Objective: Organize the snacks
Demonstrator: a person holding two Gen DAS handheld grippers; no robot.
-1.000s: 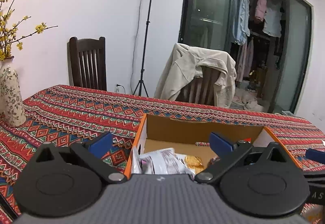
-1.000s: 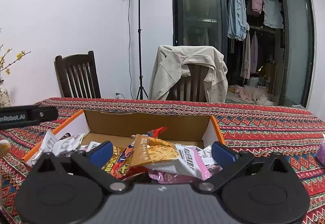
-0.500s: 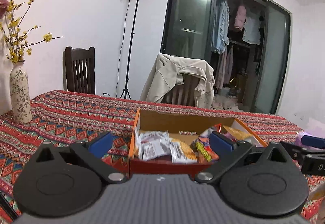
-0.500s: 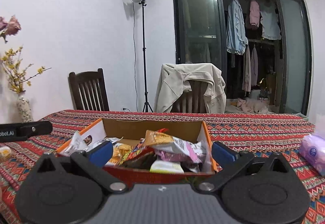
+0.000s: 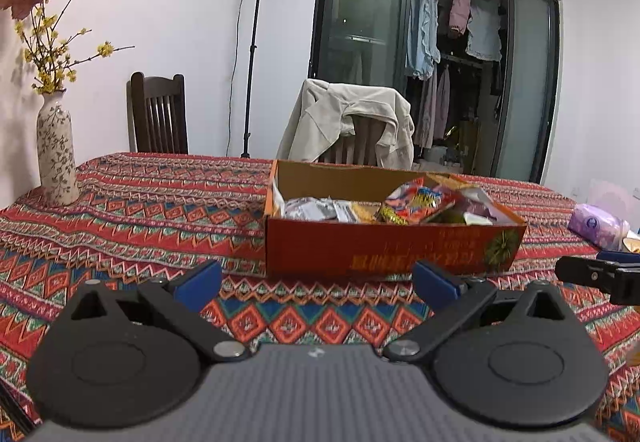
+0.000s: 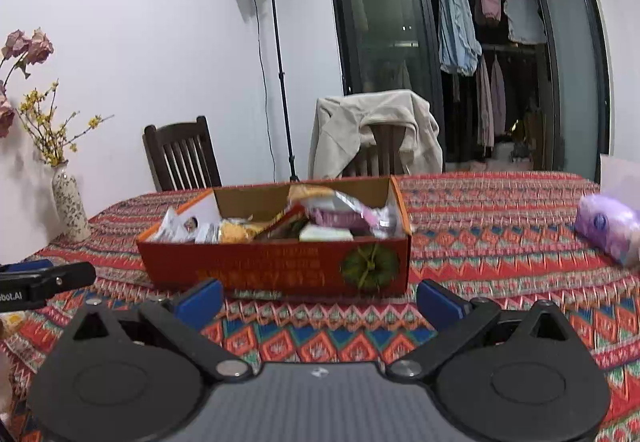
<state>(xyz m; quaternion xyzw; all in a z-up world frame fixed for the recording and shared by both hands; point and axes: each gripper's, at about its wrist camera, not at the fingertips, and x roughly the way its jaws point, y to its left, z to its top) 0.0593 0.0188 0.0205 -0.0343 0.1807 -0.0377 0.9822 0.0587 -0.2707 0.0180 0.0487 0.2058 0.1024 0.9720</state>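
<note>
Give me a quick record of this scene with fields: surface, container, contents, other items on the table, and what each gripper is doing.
surface: table with a red patterned cloth
container: open red cardboard box, standing on the cloth
contents: mixed snack packets heaped inside
other items: flowered vase at the left edge; purple tissue pack at the right
left gripper: open, empty, short of the box
right gripper: open, empty, short of the box
</note>
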